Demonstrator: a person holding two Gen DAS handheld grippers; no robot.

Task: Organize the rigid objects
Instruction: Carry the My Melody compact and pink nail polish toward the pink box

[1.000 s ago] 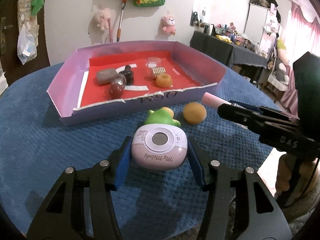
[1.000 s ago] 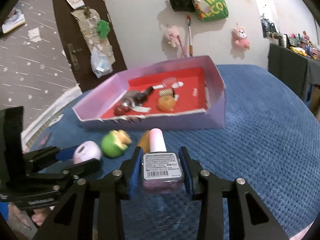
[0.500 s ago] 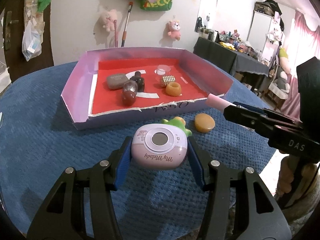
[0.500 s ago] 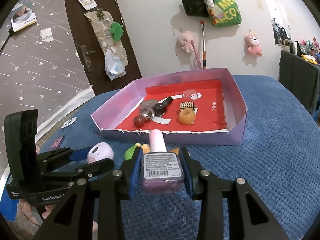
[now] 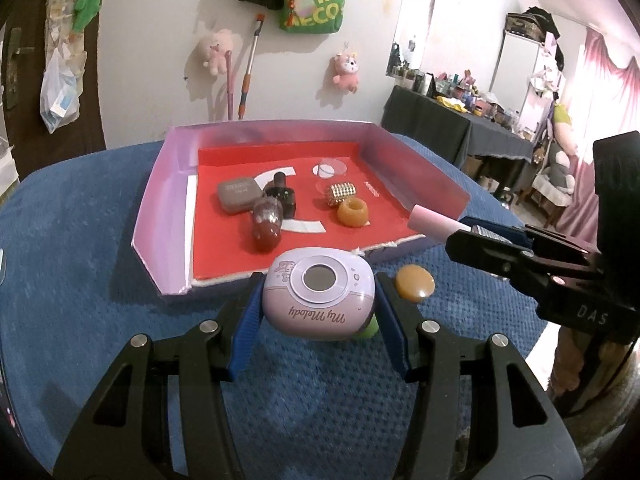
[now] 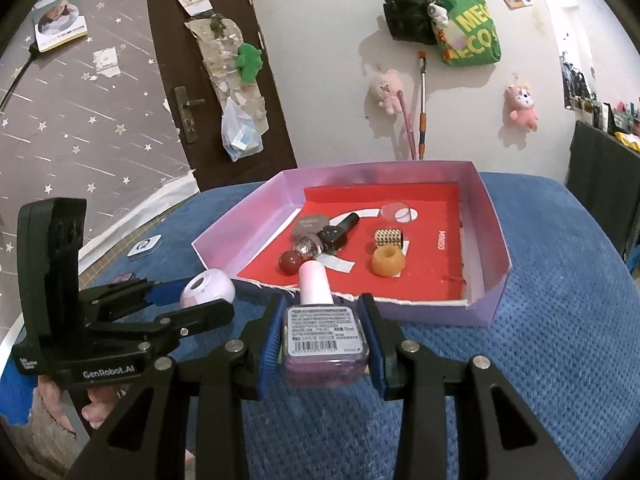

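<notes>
My left gripper (image 5: 318, 312) is shut on a lilac "My Melody" case (image 5: 319, 294), held above the blue cloth just in front of the purple tray (image 5: 160, 216). My right gripper (image 6: 323, 330) is shut on a nail polish bottle (image 6: 323, 326) with a pink cap, also raised near the tray's front wall (image 6: 476, 312). The tray's red floor holds a grey case (image 5: 238, 194), a dark bottle (image 5: 282, 196), a red-capped bottle (image 5: 265, 226), a gold bead roll (image 5: 340, 194) and an orange ring (image 5: 352, 212). An orange disc (image 5: 414, 288) and a green toy (image 5: 366, 330), mostly hidden, lie on the cloth.
The blue textured cloth (image 5: 80, 240) covers the round table. A wall with plush toys (image 5: 216, 50) and a green bag (image 5: 316, 0) stands behind. A dark cluttered side table (image 5: 460, 120) is at the right. A brown door (image 6: 208, 60) is at the left.
Both grippers have risen and moved toward the tray with their objects held. The green toy has slipped from beside the lilac case to under it.
</notes>
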